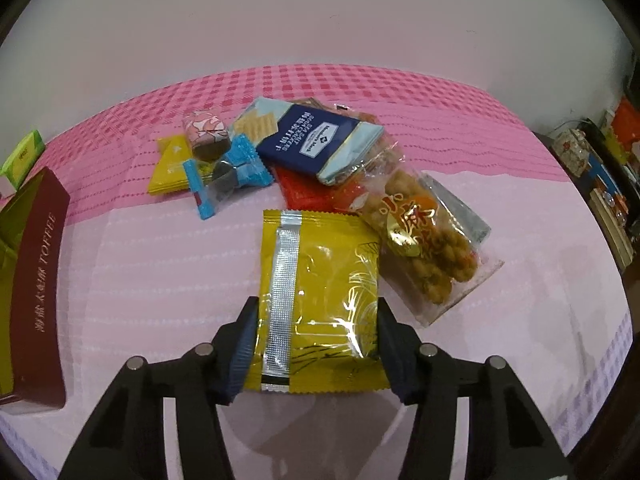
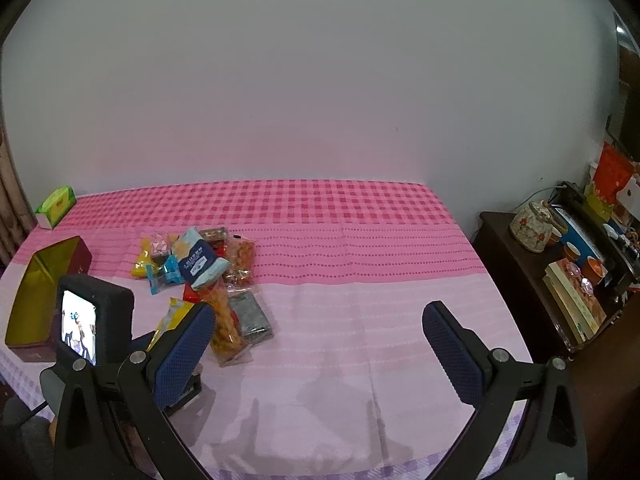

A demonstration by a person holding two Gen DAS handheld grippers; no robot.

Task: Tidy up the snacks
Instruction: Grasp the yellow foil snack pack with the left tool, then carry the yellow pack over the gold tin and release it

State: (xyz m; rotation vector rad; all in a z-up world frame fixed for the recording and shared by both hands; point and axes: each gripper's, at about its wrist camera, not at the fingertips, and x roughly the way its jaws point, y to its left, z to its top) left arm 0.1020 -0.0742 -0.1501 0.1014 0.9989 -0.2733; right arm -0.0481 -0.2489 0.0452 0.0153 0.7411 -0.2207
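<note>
You are working over the pink tablecloth (image 1: pixel 140 264), your right gripper (image 2: pixel 324 344) hanging released over bare cloth, while your left gripper (image 1: pixel 316 344) is grasping the yellow snack packet (image 1: pixel 320 292) just near of the snack pile (image 1: pixel 304 148).

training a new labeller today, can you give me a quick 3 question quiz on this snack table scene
1. True or false: the left gripper has its pads against the yellow foil snack packet.
2. What word is printed on the maroon rectangular box? A) toffee B) cocoa C) biscuit
3. What is between the pads of the right gripper?

Key: 1 true. 2 A. 3 nothing; it is open over the pink tablecloth.
</note>
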